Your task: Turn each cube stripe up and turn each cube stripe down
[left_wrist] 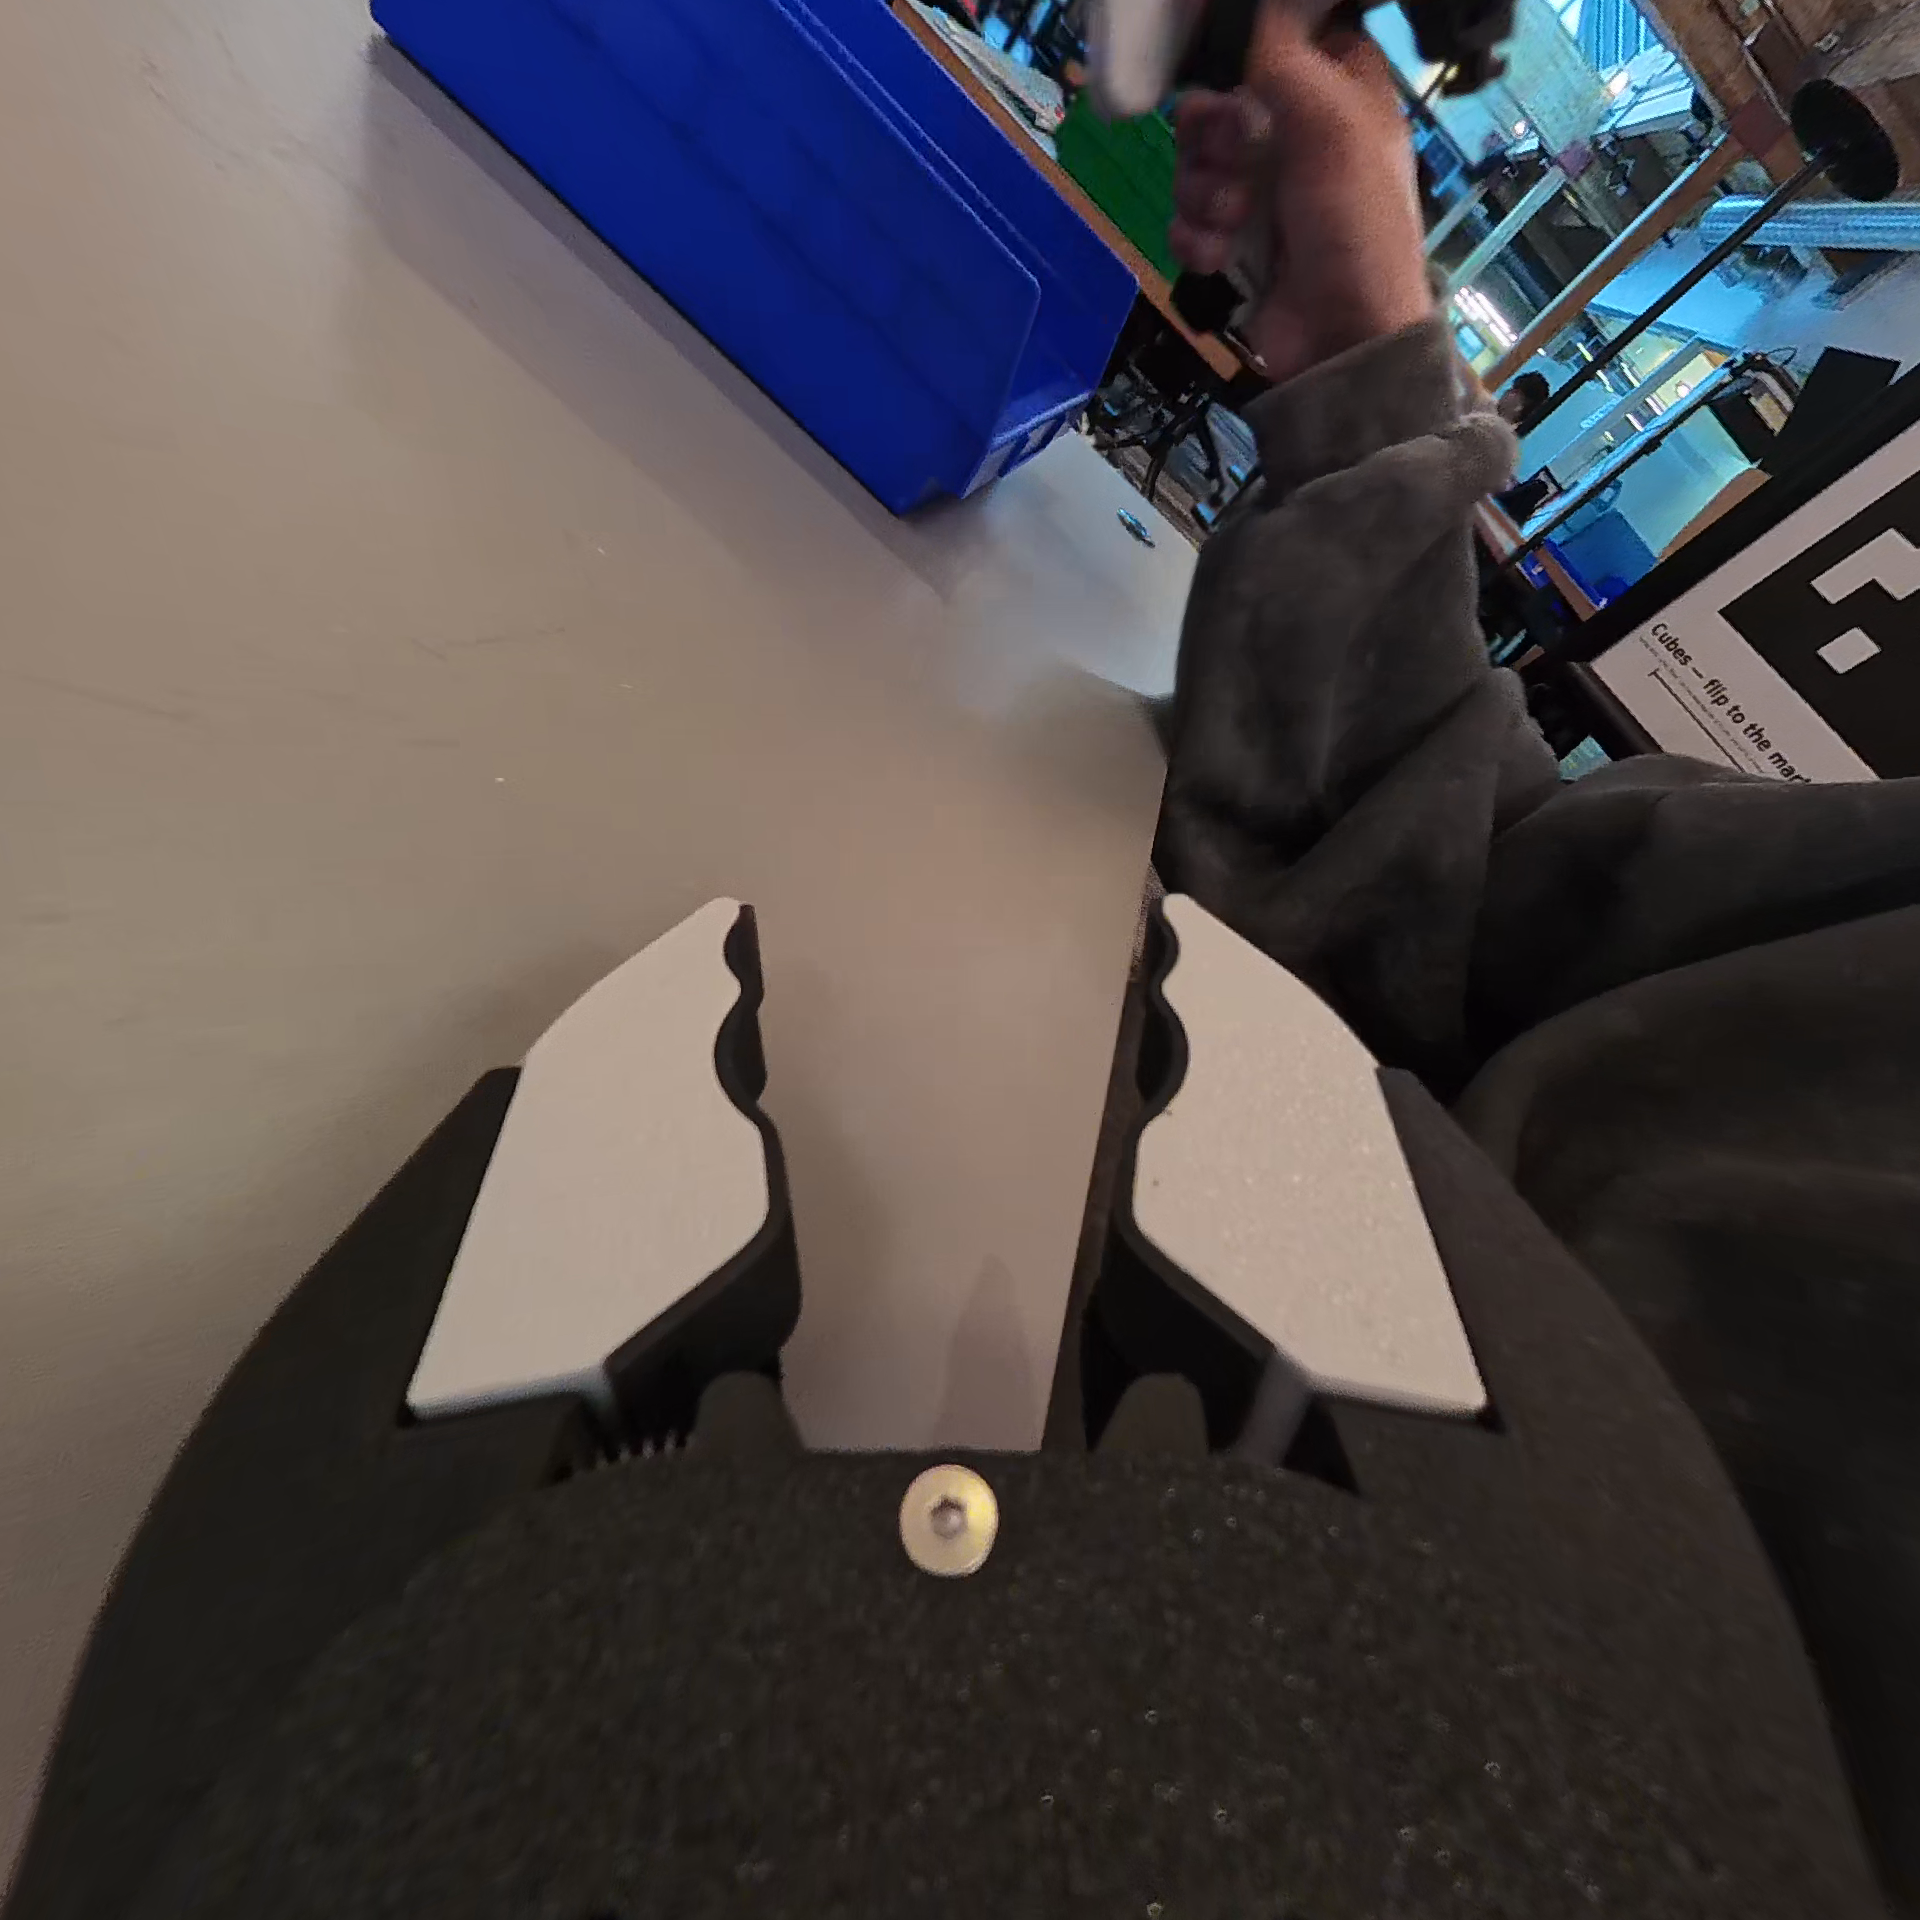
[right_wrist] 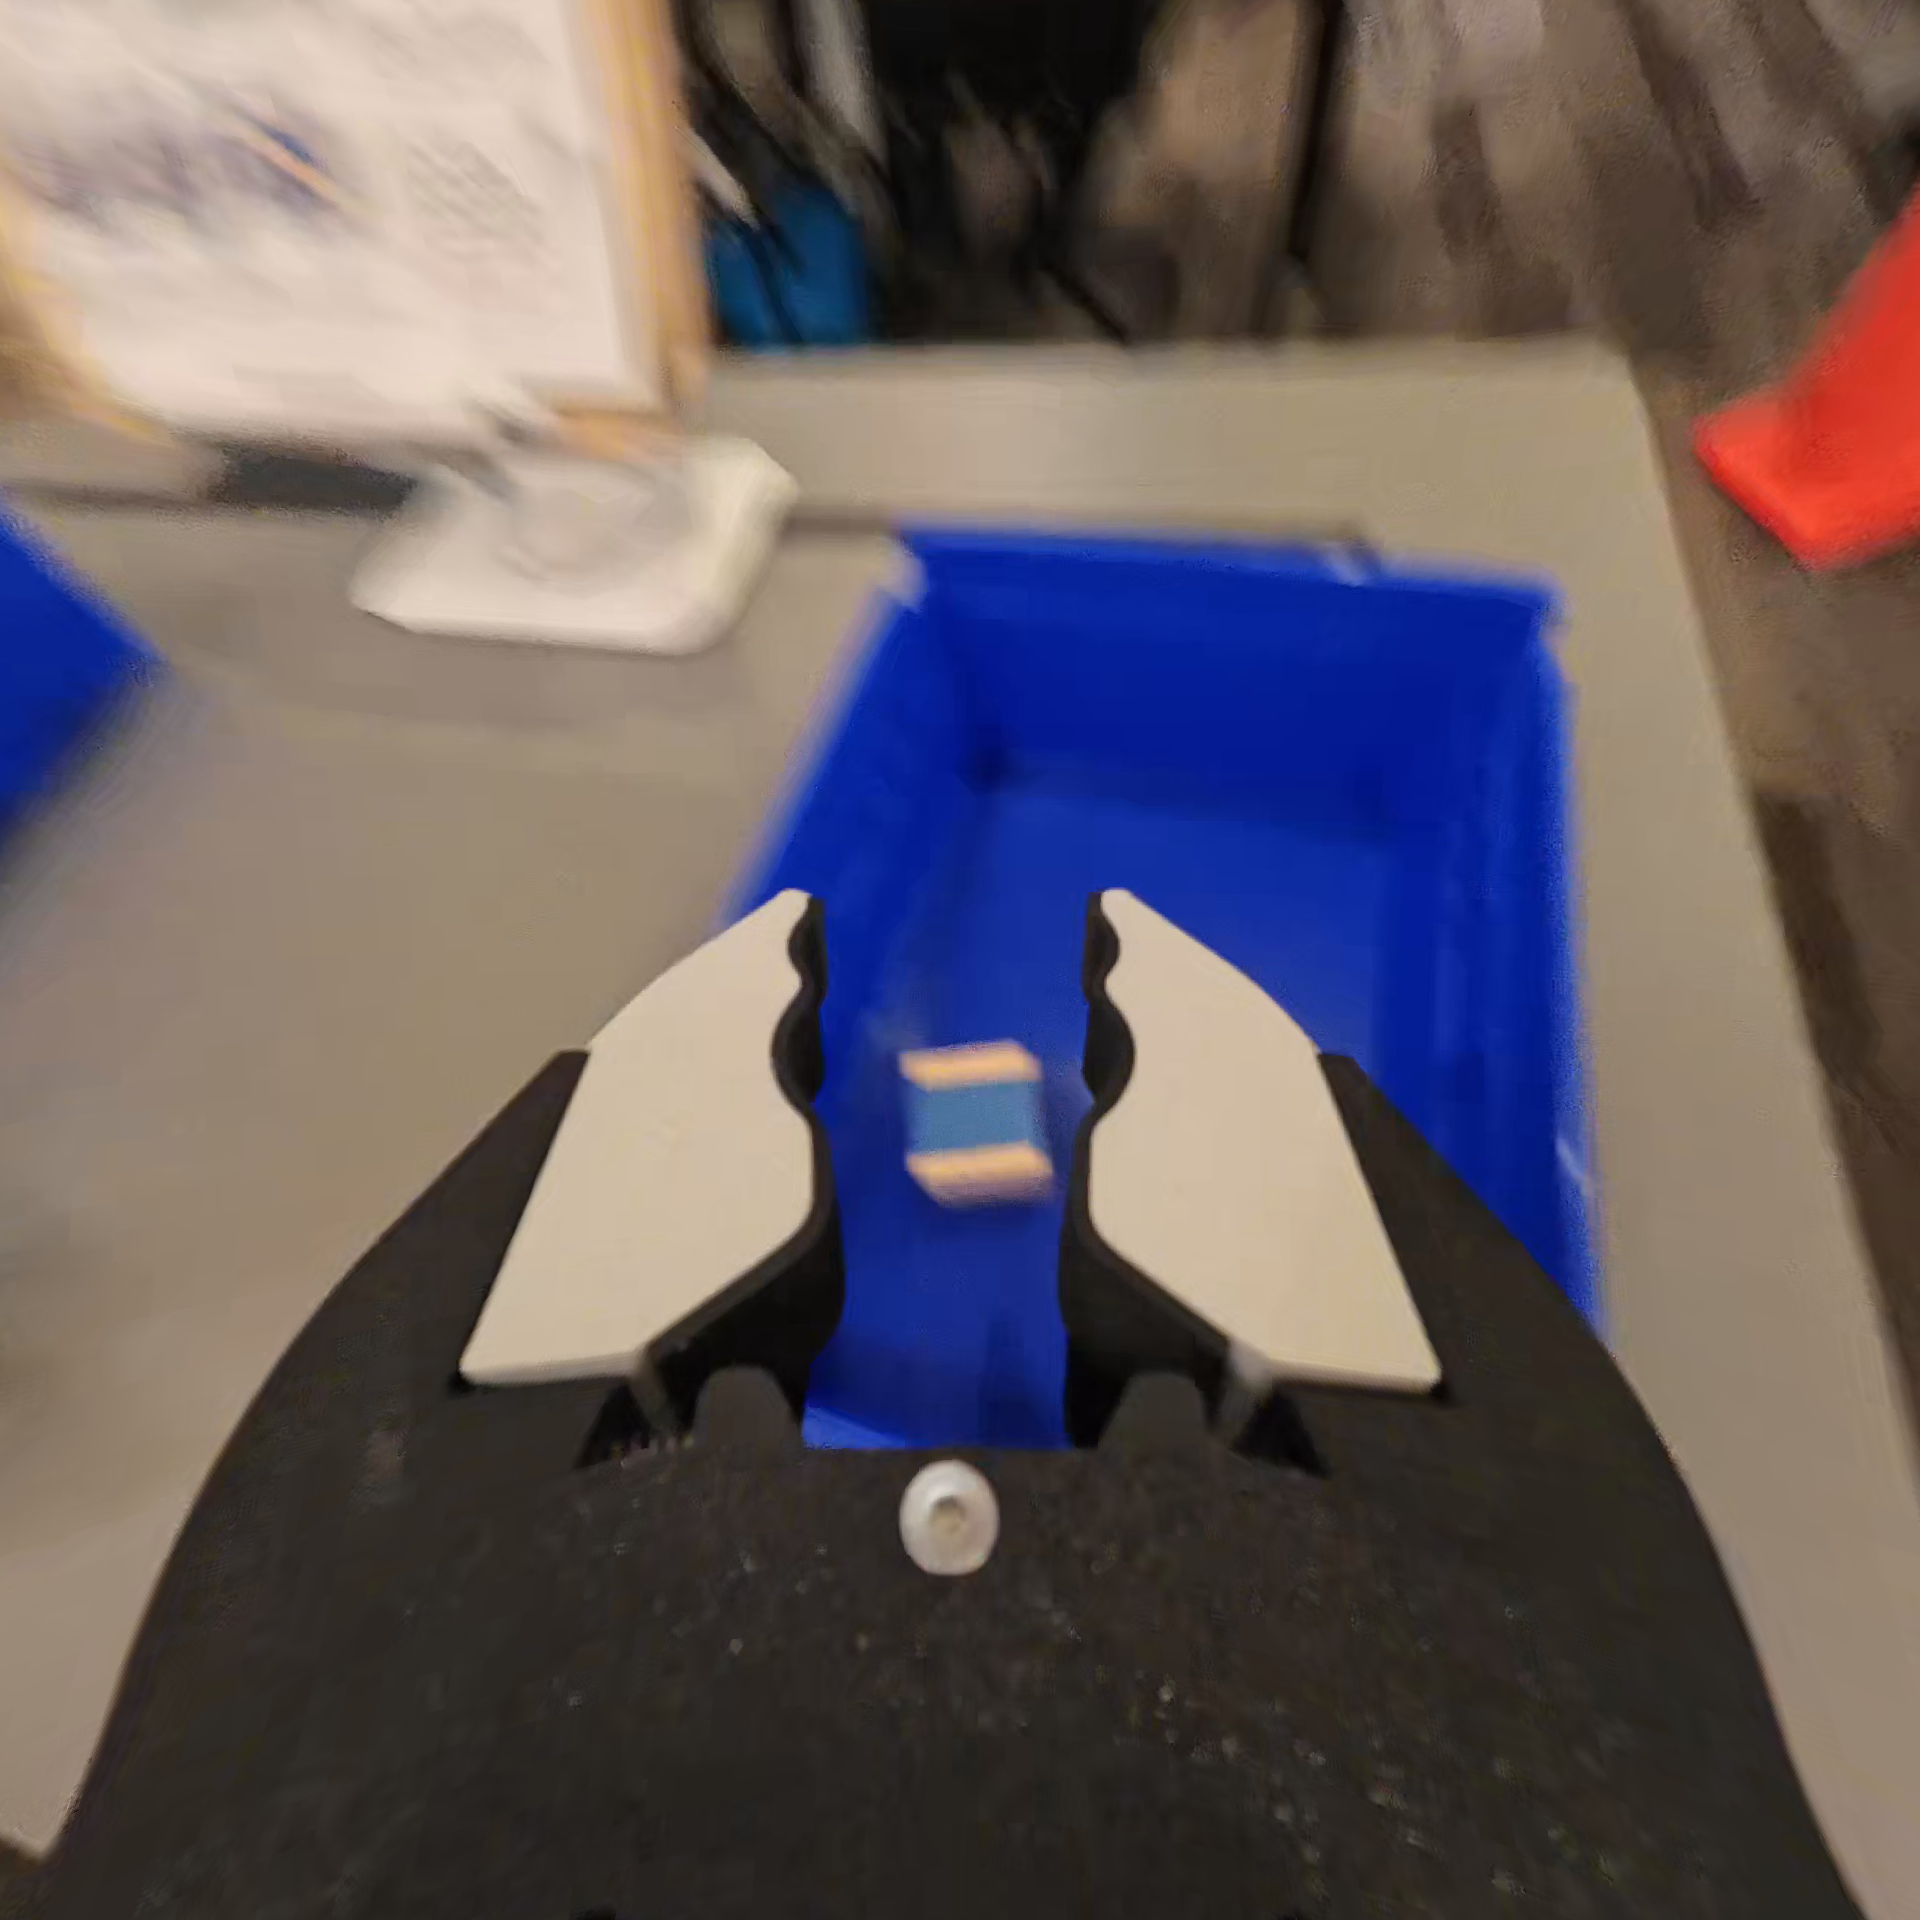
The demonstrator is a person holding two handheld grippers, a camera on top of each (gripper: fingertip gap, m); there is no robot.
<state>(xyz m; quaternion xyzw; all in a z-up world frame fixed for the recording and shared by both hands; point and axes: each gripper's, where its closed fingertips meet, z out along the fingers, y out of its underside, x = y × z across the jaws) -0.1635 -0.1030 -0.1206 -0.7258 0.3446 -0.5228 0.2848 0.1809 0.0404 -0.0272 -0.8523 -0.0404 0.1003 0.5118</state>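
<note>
The right gripper (right_wrist: 954,914), jaws wide and empty, hangs over a small wooden cube with a blue stripe facing up (right_wrist: 975,1124) on the floor of an open blue plastic bin (right_wrist: 1475,831) on the grey bench (right_wrist: 416,935). The left gripper (left_wrist: 951,914), also wide and empty, idles over bare bench. Judged from this, the reach for the cube is under way; next comes a descent to straddle and close.

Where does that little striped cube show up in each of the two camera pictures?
Left wrist view: the cube is not in it.
Right wrist view: the cube sits low in the middle, inside a blue bin, seen between the open fingers of the right claw.
Shared landmark: the grey table.
</note>
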